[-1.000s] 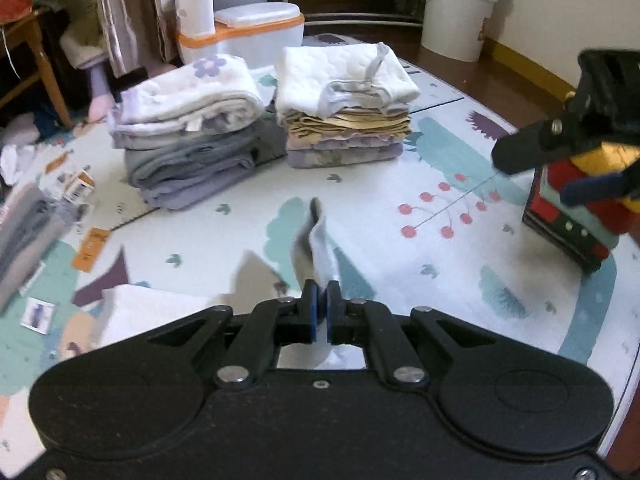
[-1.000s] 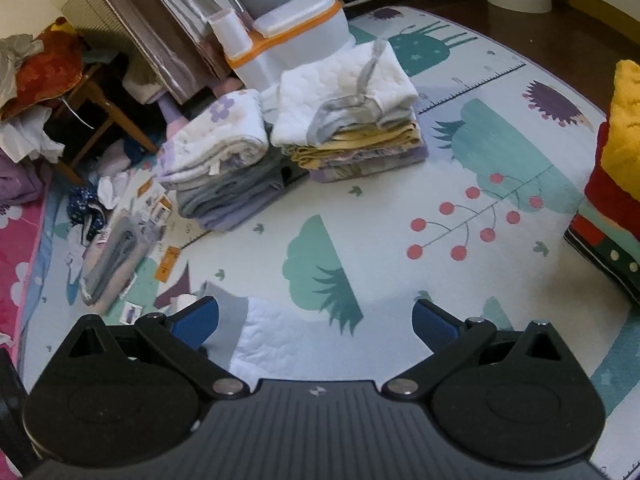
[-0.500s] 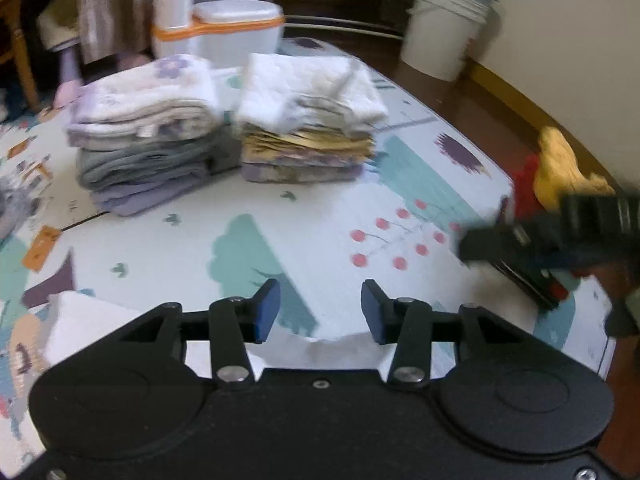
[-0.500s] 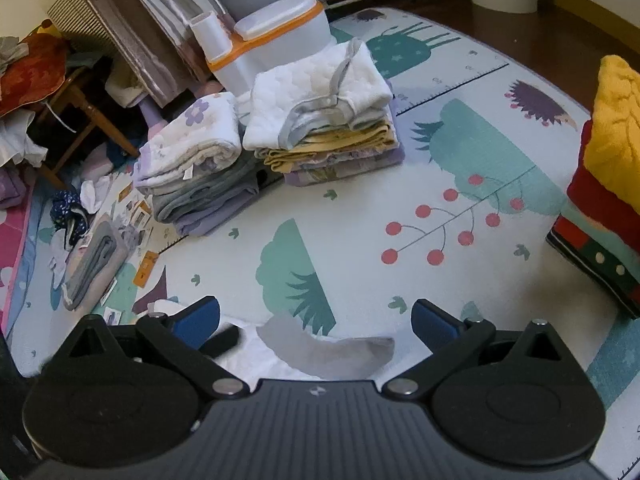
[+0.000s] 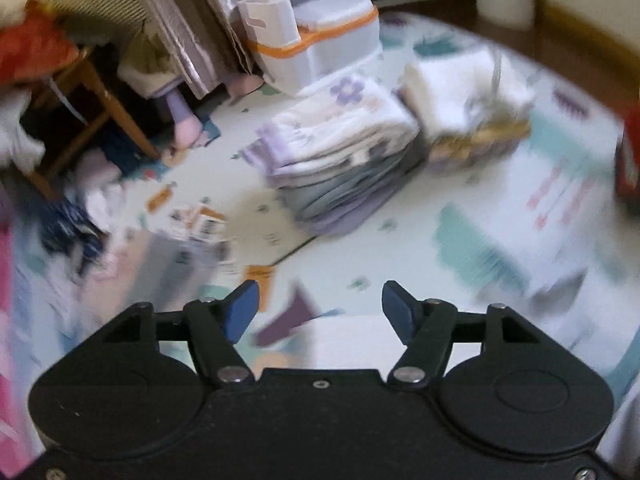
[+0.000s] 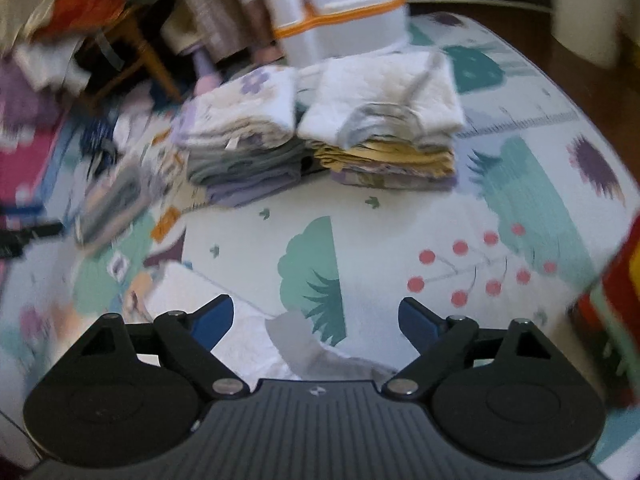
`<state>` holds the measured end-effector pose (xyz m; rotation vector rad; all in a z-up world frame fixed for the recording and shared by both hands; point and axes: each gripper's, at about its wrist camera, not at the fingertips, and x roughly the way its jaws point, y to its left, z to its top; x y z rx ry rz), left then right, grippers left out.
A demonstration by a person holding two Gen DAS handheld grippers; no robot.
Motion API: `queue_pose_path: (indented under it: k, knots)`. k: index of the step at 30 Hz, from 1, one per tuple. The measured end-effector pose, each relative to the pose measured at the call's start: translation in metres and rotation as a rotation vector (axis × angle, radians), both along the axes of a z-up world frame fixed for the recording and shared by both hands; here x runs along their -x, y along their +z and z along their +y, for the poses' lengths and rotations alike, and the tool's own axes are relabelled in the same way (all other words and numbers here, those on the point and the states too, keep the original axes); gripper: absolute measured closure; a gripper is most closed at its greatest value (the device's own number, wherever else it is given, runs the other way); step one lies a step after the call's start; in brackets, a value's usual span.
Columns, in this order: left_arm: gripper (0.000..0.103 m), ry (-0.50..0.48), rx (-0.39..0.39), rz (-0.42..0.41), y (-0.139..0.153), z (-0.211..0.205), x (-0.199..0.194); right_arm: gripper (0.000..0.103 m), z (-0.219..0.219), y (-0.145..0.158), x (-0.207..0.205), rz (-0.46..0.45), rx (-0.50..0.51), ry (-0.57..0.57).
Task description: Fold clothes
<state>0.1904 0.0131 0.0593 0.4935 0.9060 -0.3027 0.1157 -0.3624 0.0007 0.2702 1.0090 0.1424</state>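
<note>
A white quilted garment [image 6: 248, 340] with a grey edge lies flat on the play mat [image 6: 400, 220] just in front of my right gripper [image 6: 316, 318], which is open and empty above it. A white patch of the garment [image 5: 344, 340] shows between the fingers of my left gripper [image 5: 320, 310], also open and empty. Two stacks of folded clothes stand further back: a left stack [image 6: 240, 140] with a flower-print top and a right stack [image 6: 384, 120] topped by a white quilted piece. Both views are blurred.
A white and orange lidded box [image 6: 344, 16] stands behind the stacks. A wooden chair [image 5: 92, 100] with clutter is at the back left. Paper tags [image 5: 200, 220] and loose clothes lie at the left. A red and yellow cushion [image 6: 616, 292] sits at the right edge.
My left gripper let go of the garment, opened wide and swung to the left. The garment now lies flat on the mat. My right gripper stayed open and shifted a little.
</note>
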Motion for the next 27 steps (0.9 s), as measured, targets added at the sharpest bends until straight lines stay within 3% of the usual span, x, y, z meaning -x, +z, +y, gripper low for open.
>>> queue_pose_path:
  k: [3,7,12,19,22,27]
  knots:
    - [0.033,-0.071,-0.077,0.027,-0.015,0.023,-0.002,0.014,0.009,-0.005,-0.017,0.023,0.069,0.104]
    - [0.033,-0.129,-0.12,0.112,-0.058,0.046,-0.006,0.014,0.025,-0.024,-0.031,0.073,0.157,0.263]
    - [0.033,-0.231,-0.149,0.217,-0.121,0.049,-0.002,0.014,0.038,-0.067,-0.034,0.145,0.145,0.426]
    - [0.033,-0.271,-0.064,0.269,-0.179,0.043,-0.009,0.014,0.061,-0.135,-0.033,0.219,0.096,0.581]
    - [0.033,-0.219,-0.008,0.293,-0.195,0.044,-0.023,0.014,0.07,-0.163,-0.03,0.252,0.132,0.606]
    - [0.033,-0.096,0.081,0.32,-0.219,0.057,-0.055,0.014,0.065,-0.187,-0.04,0.267,0.051,0.533]
